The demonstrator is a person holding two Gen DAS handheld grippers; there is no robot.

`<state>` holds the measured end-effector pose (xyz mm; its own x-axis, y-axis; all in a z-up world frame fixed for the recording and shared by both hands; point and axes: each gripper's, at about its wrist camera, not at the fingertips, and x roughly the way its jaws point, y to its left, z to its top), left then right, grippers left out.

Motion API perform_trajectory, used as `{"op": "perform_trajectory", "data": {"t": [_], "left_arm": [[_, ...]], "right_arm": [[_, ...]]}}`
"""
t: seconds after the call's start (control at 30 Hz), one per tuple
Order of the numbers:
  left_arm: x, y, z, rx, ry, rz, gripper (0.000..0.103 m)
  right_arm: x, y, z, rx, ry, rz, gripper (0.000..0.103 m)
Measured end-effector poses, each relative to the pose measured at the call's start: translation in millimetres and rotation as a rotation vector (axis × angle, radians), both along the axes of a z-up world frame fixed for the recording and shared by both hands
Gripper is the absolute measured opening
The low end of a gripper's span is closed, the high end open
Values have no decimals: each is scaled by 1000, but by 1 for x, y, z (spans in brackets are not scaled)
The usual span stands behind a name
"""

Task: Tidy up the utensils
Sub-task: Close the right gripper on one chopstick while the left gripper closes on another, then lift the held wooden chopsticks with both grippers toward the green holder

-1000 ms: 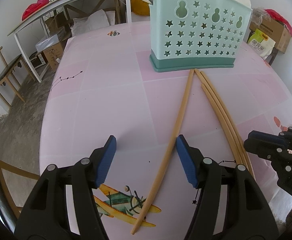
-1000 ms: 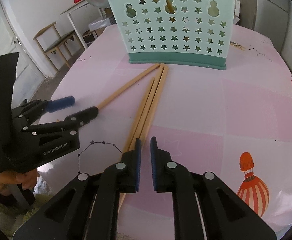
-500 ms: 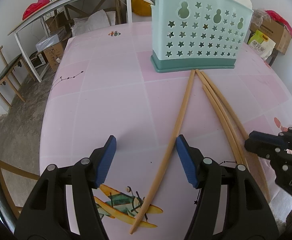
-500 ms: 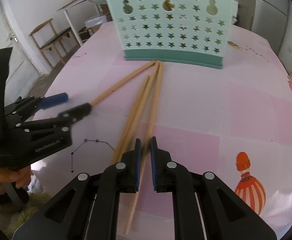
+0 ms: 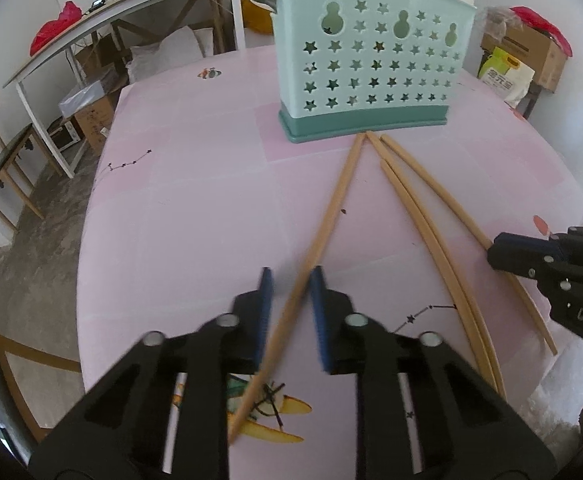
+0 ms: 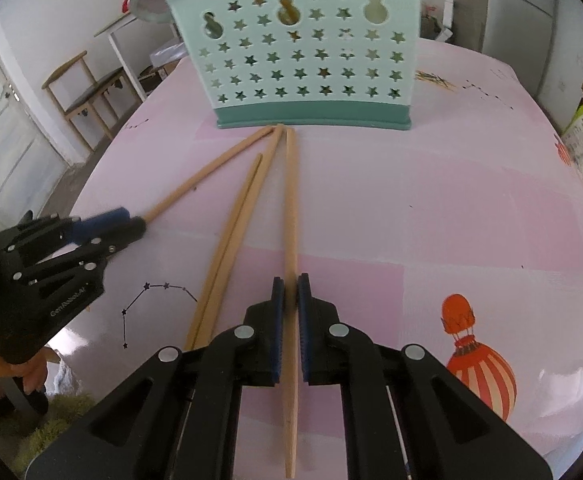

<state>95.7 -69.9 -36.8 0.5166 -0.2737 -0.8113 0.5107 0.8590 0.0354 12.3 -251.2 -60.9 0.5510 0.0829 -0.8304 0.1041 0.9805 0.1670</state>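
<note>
My chopstick [image 5: 331,220] is lying lengthwise toward the holder [image 5: 371,60], my left gripper [image 5: 291,312] just closing around it, pads not yet pressing, while my right gripper [image 6: 290,300] is pinching another chopstick [image 6: 290,200].

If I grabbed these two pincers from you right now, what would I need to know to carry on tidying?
Left gripper: jaws have just been closing around the leftmost chopstick; a firm grip is not clear yet.
Right gripper: shut on the rightmost chopstick.
Two more chopsticks lie between them on the pink table, tips toward the teal holder.
Done: none of these four stowed.
Left: put all four in the holder.
</note>
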Motion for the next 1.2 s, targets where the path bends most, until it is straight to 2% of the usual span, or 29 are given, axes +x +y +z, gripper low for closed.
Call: {"op": "perform_trajectory", "data": {"t": [0.07, 0.13, 0.37, 0.43, 0.47, 0.5, 0.53, 0.63, 0.77, 0.87, 0.93, 1.0, 1.13, 1.2], "left_arm": [[-1, 1, 1, -9, 20, 0, 10], [-1, 8, 2, -50, 60, 14, 8], [1, 41, -1, -288, 344, 69, 5], [-2, 48, -2, -336, 395, 66, 10], [-4, 49, 0, -336, 386, 62, 15], [-5, 49, 1, -333, 370, 57, 26], [-5, 48, 3, -326, 349, 51, 28], [-2, 40, 8, -295, 298, 28, 28], [6, 17, 8, -176, 183, -16, 28], [12, 6, 5, -99, 121, -21, 21], [13, 3, 5, -66, 91, -20, 6], [12, 7, 5, -71, 106, -10, 5], [2, 29, 9, -135, 217, 27, 5], [-3, 33, 9, -131, 226, 35, 5]], "right_arm": [[-2, -4, 0, 12, 3, -7, 7], [-4, -8, 0, 29, 9, -12, 7], [-13, -21, 0, 72, 51, -20, 7], [-16, -24, -1, 106, 67, -19, 7], [-16, -24, -1, 119, 73, -15, 7], [-16, -25, -1, 126, 73, -12, 8], [-15, -26, -1, 123, 70, -15, 8], [-7, -24, 1, 112, 59, -12, 9], [11, -18, 0, 71, 39, -9, 9], [20, -12, 1, 26, 19, 0, 9], [21, -10, 2, 5, 17, -1, 7], [17, -10, 3, 2, 25, -4, 7], [1, -12, 6, 14, 65, -7, 7], [-2, -13, 4, 25, 91, 11, 7]]}}
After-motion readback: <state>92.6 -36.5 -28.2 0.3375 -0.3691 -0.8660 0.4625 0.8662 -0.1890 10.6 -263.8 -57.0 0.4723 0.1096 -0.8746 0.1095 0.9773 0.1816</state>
